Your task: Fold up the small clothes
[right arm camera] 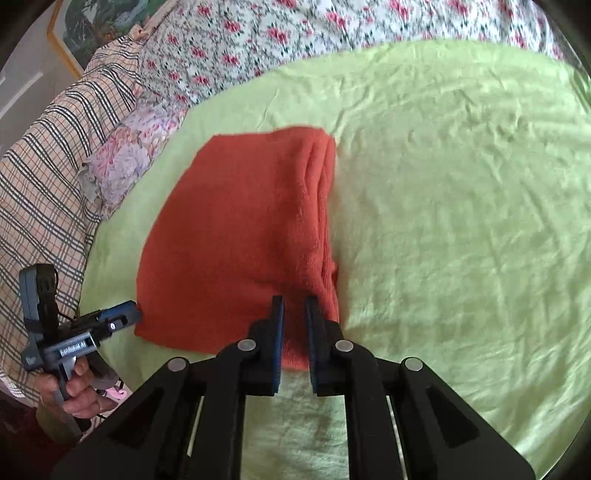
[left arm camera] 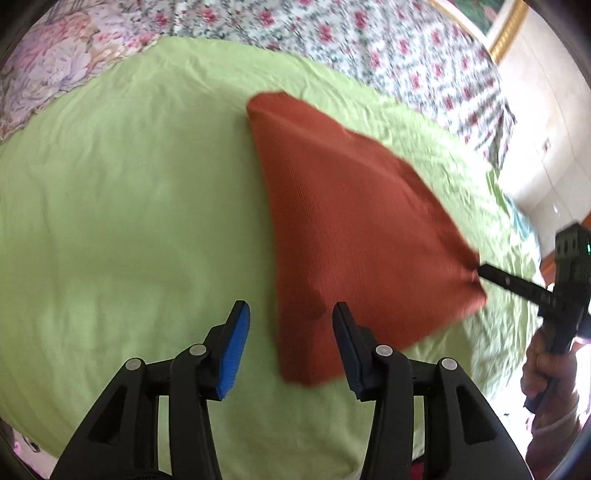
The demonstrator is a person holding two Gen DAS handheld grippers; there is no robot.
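Note:
A rust-red knit garment (left arm camera: 351, 221) lies folded flat on a light green sheet (left arm camera: 129, 221). My left gripper (left arm camera: 291, 308) stands open over its near left corner, and the blue pads do not press the fabric. In the left wrist view my right gripper (left arm camera: 480, 269) pinches the garment's right corner. From the right wrist, the garment (right arm camera: 240, 229) has a thick folded edge along its right side. There my right gripper (right arm camera: 294, 300) is shut on its near edge. My left gripper (right arm camera: 136, 314) sits at the garment's near left corner, held by a hand (right arm camera: 77, 398).
Floral bedding (left arm camera: 369, 37) borders the green sheet (right arm camera: 461, 221) at the far side. A plaid blanket (right arm camera: 44, 166) and a floral pillow (right arm camera: 125, 158) lie at the left. A gold-framed picture (right arm camera: 92, 26) hangs on the wall.

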